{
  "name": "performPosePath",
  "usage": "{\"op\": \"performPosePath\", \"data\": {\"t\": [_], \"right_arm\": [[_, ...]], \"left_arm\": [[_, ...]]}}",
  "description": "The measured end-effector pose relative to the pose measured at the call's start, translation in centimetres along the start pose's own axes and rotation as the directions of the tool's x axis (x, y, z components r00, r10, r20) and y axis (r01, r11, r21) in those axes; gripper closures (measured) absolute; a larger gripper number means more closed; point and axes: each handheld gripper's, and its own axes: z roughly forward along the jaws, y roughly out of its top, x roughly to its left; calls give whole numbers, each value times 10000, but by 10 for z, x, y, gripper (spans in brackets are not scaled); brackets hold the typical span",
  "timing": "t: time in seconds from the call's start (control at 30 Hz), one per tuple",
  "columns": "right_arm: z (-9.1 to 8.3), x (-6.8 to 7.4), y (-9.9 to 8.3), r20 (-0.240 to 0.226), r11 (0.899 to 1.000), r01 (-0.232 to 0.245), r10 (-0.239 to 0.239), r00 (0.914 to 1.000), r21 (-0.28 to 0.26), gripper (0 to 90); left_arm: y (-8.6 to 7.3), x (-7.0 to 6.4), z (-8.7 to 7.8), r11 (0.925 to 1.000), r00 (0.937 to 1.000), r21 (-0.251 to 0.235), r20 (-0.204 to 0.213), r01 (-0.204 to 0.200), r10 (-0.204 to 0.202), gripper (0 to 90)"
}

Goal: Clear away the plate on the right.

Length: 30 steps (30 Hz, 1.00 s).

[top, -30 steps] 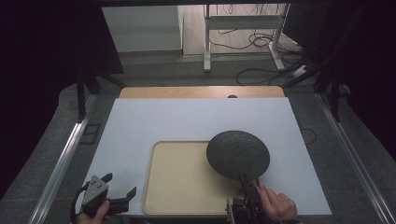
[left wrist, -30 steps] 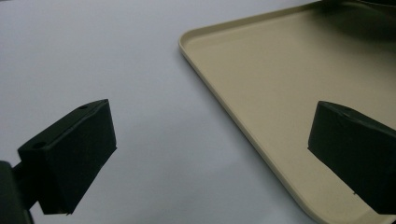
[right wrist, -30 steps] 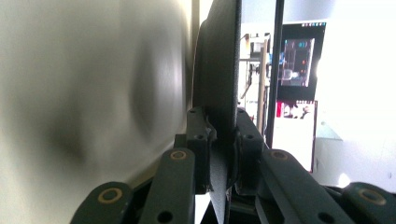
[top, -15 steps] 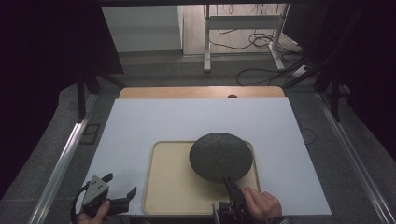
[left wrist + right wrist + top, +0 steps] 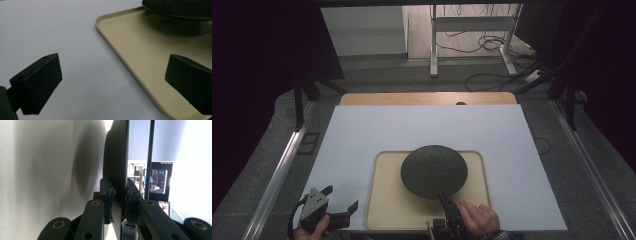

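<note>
Gripping the near rim of a dark round plate [image 5: 434,171], the right gripper [image 5: 446,204] has its jaws clamped on the plate's edge, one jaw on each face; the right gripper view shows the plate [image 5: 117,157] edge-on between the two jaws. In the high view the plate sits over the beige tray [image 5: 384,210], covering its middle and far portion, with its far edge reaching about to the tray's far rim. The left gripper view shows the plate [image 5: 180,8] held clear of the tray floor [image 5: 140,47], with a shadow beneath it. The tray lies on the white sheet [image 5: 362,135] that covers the table, near the sheet's near edge. The right hand [image 5: 479,218] holds its gripper at the tray's near rim. The left gripper [image 5: 339,212] is low at the near left, just beside the tray's left rim; its jaws stand wide apart and hold nothing, one over the sheet [image 5: 50,30] and one over the tray. The left hand [image 5: 312,231] grasps it from below.
</note>
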Motion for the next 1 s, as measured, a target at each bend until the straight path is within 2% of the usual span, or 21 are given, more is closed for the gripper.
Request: {"op": "performPosePath", "data": {"t": [0.27,0.37,0.57,0.73,0.8,0.9,1.0], "right_arm": [[3,6,3,-336,9999,125,-124,9994,48,800],[4,8,5,-299,9998,182,-181,9994,25,802],[2,15,11,-675,9998,22,-37,9977,-218,829],[3,14,11,-968,9994,-207,178,9951,-293,842],[-1,15,12,-769,9998,-60,74,9970,189,853],[-1,18,13,-1024,9998,-103,121,9947,178,864],[-1,18,14,-1036,9999,-153,158,9945,54,866]], "left_arm": [[0,0,0,10000,10000,20,-3,-21,21,6],[0,0,0,10000,10000,30,3,-43,43,6],[0,0,1,10000,10000,30,28,-27,26,6],[0,0,0,10000,10000,28,23,-8,8,6],[0,0,0,10000,10000,32,27,-24,24,6],[0,0,0,10000,10000,34,24,-32,32,6],[0,0,0,10000,10000,27,21,-17,17,6]]}}
